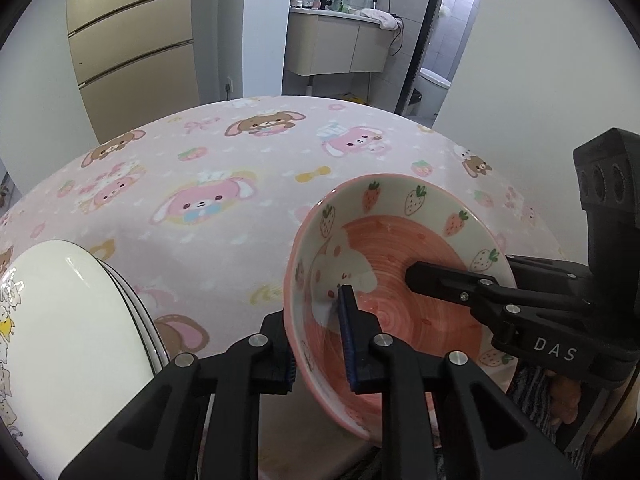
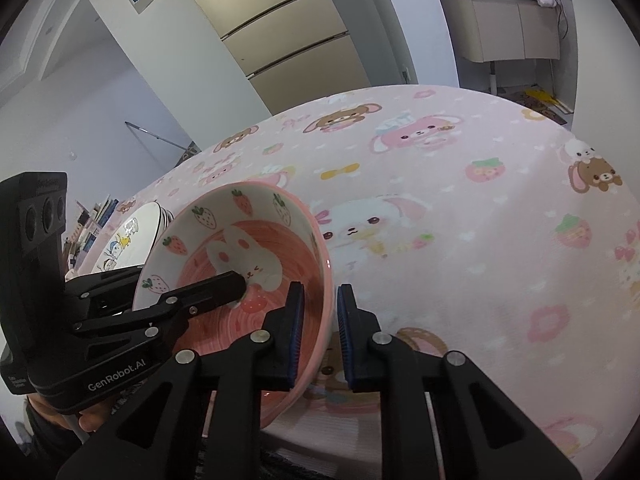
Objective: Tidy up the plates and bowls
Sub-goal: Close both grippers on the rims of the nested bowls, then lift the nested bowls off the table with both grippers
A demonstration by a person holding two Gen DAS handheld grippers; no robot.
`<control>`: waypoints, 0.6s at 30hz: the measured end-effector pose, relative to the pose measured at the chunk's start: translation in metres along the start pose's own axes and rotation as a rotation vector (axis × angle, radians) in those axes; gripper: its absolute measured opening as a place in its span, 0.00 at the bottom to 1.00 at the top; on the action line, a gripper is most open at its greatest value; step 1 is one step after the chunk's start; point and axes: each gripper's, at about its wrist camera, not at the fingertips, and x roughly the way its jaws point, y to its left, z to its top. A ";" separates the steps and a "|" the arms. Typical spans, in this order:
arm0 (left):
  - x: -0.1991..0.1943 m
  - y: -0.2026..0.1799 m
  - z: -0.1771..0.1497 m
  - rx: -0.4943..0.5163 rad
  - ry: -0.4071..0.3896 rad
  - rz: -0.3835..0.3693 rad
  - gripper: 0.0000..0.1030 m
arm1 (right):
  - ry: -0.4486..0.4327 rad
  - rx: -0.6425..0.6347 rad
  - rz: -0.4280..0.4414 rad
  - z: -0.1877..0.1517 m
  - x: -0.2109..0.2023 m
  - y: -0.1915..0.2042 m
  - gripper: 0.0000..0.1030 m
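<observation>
A pink bowl with strawberries and a rabbit inside (image 1: 396,280) is held above the table's near edge, tilted in both views. My left gripper (image 1: 316,340) is shut on its left rim, one finger inside and one outside. My right gripper (image 2: 320,332) straddles the bowl's right rim (image 2: 320,264); a small gap shows at the outer pad, so its grip is unclear. In the left wrist view its finger (image 1: 440,276) reaches into the bowl. A white stack of plates (image 1: 76,340) with cartoon prints sits at the left, also in the right wrist view (image 2: 128,236).
The table carries a pink cloth with bears and rabbits (image 1: 248,184). A tall beige cabinet (image 1: 132,40) and a bathroom vanity (image 1: 340,44) stand beyond the far edge. A hand (image 2: 96,416) holds the left gripper body.
</observation>
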 end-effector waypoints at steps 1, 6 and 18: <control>0.000 0.001 0.000 -0.012 -0.003 -0.009 0.19 | 0.001 -0.006 0.004 0.000 0.000 0.001 0.13; -0.005 0.000 -0.001 -0.009 -0.039 0.003 0.14 | -0.009 -0.023 -0.016 -0.001 -0.001 0.005 0.11; -0.068 -0.008 0.012 0.018 -0.247 -0.045 0.14 | -0.285 -0.164 -0.067 -0.006 -0.057 0.039 0.09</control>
